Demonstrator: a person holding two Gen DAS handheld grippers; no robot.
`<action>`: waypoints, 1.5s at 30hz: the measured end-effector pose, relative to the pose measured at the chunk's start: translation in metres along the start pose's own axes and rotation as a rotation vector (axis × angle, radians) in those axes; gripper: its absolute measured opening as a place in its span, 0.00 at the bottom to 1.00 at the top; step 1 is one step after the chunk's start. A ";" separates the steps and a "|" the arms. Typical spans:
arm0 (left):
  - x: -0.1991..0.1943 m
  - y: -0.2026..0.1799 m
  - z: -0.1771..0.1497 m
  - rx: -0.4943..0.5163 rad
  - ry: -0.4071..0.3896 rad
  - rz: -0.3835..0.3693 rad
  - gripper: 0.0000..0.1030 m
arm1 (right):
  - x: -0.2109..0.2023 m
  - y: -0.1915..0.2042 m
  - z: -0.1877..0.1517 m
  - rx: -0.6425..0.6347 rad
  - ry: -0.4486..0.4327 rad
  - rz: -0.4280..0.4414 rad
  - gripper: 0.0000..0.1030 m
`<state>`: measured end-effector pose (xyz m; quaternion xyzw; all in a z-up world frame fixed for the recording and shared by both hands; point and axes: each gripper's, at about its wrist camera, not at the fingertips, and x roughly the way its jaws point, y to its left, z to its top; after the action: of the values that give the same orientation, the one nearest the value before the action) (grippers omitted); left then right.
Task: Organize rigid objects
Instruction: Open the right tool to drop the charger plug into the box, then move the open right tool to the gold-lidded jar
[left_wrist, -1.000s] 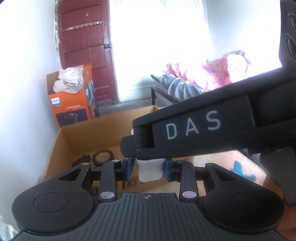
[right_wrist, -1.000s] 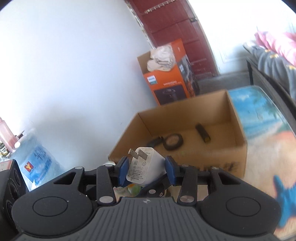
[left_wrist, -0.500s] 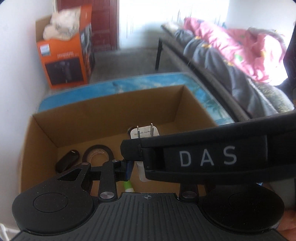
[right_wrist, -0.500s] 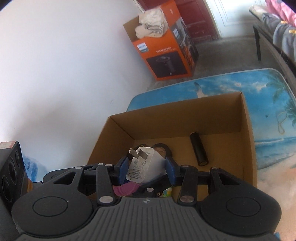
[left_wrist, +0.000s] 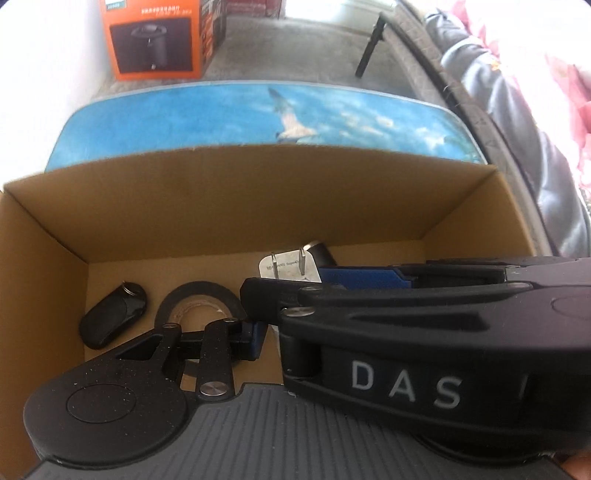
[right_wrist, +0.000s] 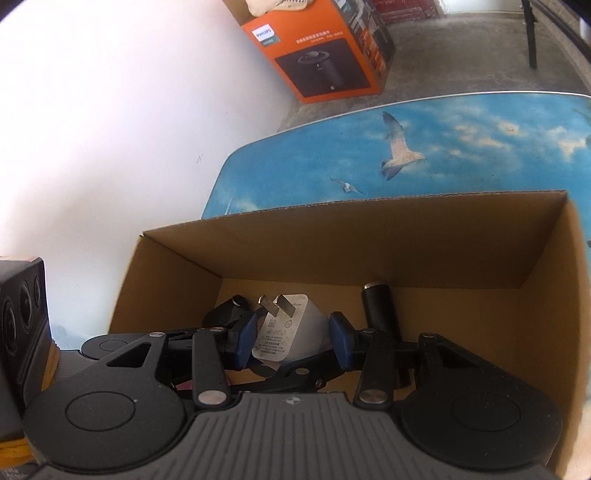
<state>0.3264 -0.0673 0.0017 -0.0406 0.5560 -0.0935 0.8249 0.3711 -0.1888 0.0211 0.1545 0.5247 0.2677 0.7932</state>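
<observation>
Both grippers now point down into the open cardboard box (right_wrist: 546, 295), where a second ago they faced the room with the red door in view. The right gripper (right_wrist: 293, 334) holds the white charger (right_wrist: 284, 328) between its blue pads, prongs up, now inside the box's mouth above the floor of the box. In the left wrist view the right gripper crosses in front, hiding what the left gripper (left_wrist: 271, 325) carries; earlier a white object sat clamped between its pads, now I cannot tell, though its jaws stand narrow. On the box floor lie a black key fob (left_wrist: 112, 321), a roll of black tape (left_wrist: 199, 306) and a black cylinder (right_wrist: 378, 310). The box rests on the blue seagull-print tabletop (right_wrist: 461, 155)
</observation>
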 end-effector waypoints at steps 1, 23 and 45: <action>0.002 0.001 0.001 -0.001 0.006 -0.004 0.31 | 0.001 0.001 0.000 -0.011 0.001 -0.007 0.45; -0.129 -0.032 -0.065 0.177 -0.268 -0.066 0.76 | -0.165 0.036 -0.080 -0.106 -0.336 0.051 0.49; -0.119 -0.012 -0.276 0.205 -0.471 0.005 0.97 | -0.155 0.025 -0.269 -0.037 -0.327 0.090 0.59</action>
<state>0.0265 -0.0450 0.0078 0.0239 0.3361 -0.1353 0.9318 0.0708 -0.2689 0.0423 0.2047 0.3763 0.2838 0.8579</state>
